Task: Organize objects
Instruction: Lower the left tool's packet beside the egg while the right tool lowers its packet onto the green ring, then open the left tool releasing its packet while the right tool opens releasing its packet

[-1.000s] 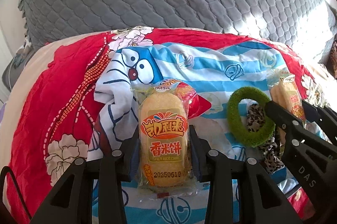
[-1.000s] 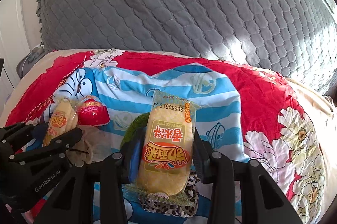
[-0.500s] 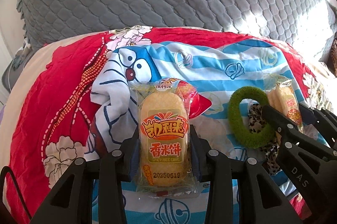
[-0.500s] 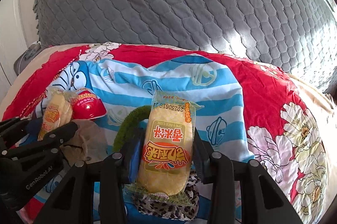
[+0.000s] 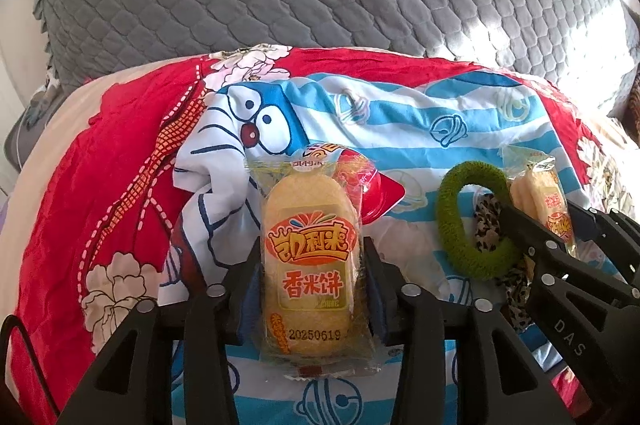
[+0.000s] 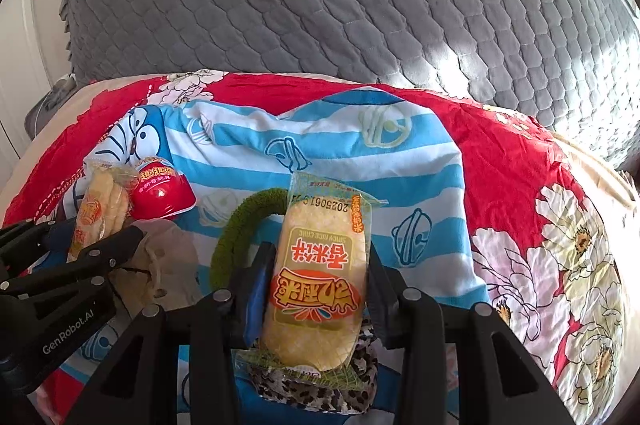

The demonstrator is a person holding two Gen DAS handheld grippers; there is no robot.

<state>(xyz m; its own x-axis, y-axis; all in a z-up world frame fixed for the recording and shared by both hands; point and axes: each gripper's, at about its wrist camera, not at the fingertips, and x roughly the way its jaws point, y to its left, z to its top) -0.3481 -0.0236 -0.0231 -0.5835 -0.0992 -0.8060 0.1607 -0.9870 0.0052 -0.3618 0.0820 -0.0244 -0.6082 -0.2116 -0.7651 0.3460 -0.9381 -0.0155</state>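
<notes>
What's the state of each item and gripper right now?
Left cracker pack: sealed, between the left gripper fingers, which are opening; resting on the striped cloth.
Right cracker pack: sealed, clamped by the right gripper, label upside down to the camera.
Green hair tie: flat on the cloth, loose.
Leopard scrunchie: crumpled under the right pack.
Red cup: sealed, lying on the cloth.

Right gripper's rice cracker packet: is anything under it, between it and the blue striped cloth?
Yes. The rice cracker packet clamped in the right gripper sits over the green ring, which curves behind its left edge, and over a leopard-print scrunchie under its near end. Bare blue striped cloth lies to the right.
</notes>
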